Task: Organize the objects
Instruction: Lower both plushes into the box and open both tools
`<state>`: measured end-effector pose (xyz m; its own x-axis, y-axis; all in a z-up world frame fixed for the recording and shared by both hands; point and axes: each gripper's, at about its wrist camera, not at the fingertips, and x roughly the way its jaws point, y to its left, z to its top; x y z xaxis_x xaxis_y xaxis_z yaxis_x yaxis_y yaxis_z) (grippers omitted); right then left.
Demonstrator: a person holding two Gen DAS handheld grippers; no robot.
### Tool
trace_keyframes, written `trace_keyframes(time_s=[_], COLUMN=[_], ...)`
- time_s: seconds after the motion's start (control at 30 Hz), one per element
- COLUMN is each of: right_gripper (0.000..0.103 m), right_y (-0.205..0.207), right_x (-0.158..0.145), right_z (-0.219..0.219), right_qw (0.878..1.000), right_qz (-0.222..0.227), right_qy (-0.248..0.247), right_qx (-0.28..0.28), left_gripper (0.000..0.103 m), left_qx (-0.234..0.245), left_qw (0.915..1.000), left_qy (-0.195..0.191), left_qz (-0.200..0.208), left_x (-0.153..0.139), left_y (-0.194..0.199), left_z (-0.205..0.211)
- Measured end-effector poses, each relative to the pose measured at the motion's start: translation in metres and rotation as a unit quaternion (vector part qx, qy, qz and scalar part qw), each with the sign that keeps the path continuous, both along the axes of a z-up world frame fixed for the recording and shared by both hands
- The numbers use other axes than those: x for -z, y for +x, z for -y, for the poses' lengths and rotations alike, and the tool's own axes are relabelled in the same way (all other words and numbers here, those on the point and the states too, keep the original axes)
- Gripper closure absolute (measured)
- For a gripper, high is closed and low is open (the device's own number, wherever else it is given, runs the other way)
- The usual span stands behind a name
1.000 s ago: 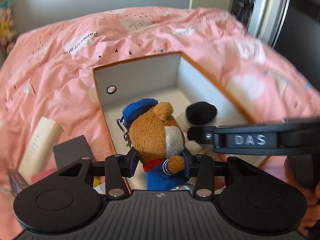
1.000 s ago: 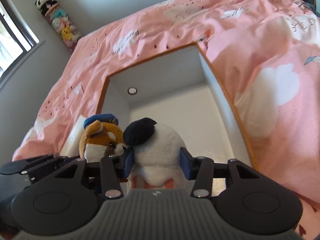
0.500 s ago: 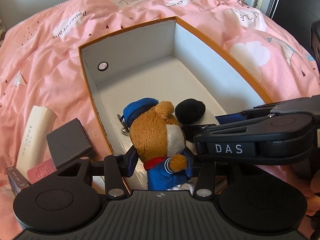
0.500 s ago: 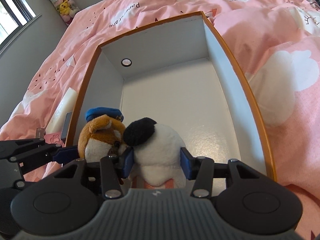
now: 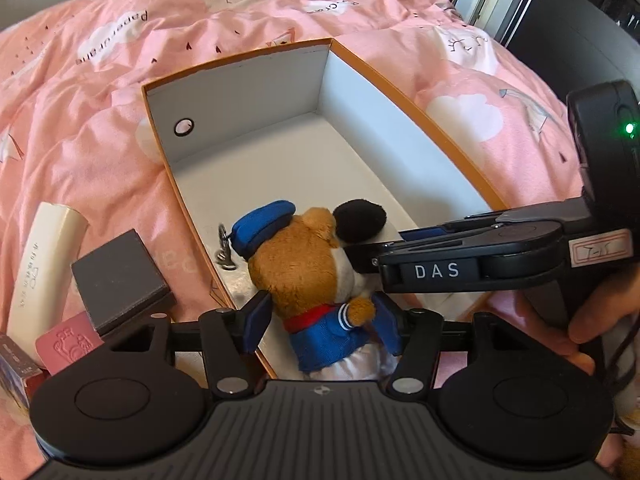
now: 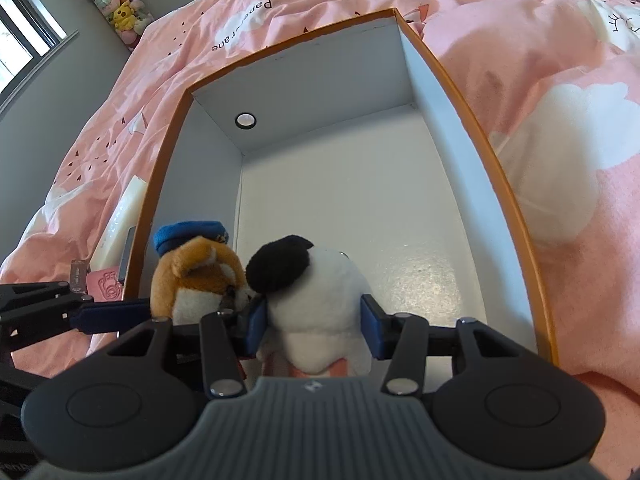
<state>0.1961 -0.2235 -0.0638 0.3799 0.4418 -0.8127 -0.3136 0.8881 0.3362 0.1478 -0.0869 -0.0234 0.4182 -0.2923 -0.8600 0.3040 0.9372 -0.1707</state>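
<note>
An open orange-rimmed box (image 5: 404, 102) with a white inside lies on the pink bed; it also shows in the right wrist view (image 6: 472, 120). My left gripper (image 5: 326, 322) is shut on a brown plush bear (image 5: 304, 268) in blue cap and blue jacket, held at the box's near left corner. My right gripper (image 6: 314, 328) is shut on a white plush with a black ear (image 6: 320, 292), held beside the bear over the box's near end. The bear also shows in the right wrist view (image 6: 192, 276), the white plush's black ear in the left wrist view (image 5: 360, 218).
Left of the box on the pink duvet (image 5: 80, 140) lie a cream tube (image 5: 44, 264), a dark grey box (image 5: 120, 276), a pink card (image 5: 68, 342) and a small dark carton (image 5: 16, 364). A shelf of plush toys (image 6: 116, 4) stands by the far wall.
Both grippers have moved forward and down with their plush toys, over the near end of the box. The box now fills more of both views.
</note>
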Motion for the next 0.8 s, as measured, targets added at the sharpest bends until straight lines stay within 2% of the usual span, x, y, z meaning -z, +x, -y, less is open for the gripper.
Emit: trace_keyframes(time_s=[0.07,0.1,0.13,0.27,0.37,0.53,0.67,0.8], right_gripper=[0.052,0.052,0.052,0.052,0.052,0.052,0.053,0.054], right_y=[0.001,0.001,0.001,0.002,0.004,-0.001,-0.009,-0.01], right_x=[0.0,-0.001,-0.001,-0.006,-0.004,0.003,0.009,0.002], right_z=[0.0,0.0,0.001,0.007,0.005,-0.012,-0.025,-0.025], right_qw=[1.0,1.0,1.0,1.0,1.0,1.0,0.997,0.997], right_qz=[-0.001,-0.002,-0.003,0.001,-0.001,0.014,0.01,0.007], right_qy=[0.0,0.001,0.002,0.016,0.018,-0.023,-0.06,-0.052], right_qx=[-0.002,0.001,0.004,0.013,0.01,-0.014,-0.047,-0.051], left_gripper=[0.042,0.053,0.058,0.066,0.067,0.067,0.067,0.067], left_qx=[0.003,0.001,-0.001,0.005,-0.011,-0.037,-0.063,-0.084], left_qw=[1.0,0.9998,0.9995,0.9995,0.9997,0.9987,0.9969,0.9954], left_qy=[0.005,0.017,0.03,0.032,0.019,-0.015,-0.014,-0.019], left_qz=[0.0,0.004,0.007,0.004,0.008,0.03,0.044,0.042], left_x=[0.001,0.002,0.002,0.002,-0.002,-0.02,-0.027,-0.026], left_y=[0.001,0.001,0.0,-0.001,-0.001,-0.008,-0.013,-0.018], left_z=[0.001,0.002,0.004,0.003,-0.004,-0.023,-0.035,-0.049])
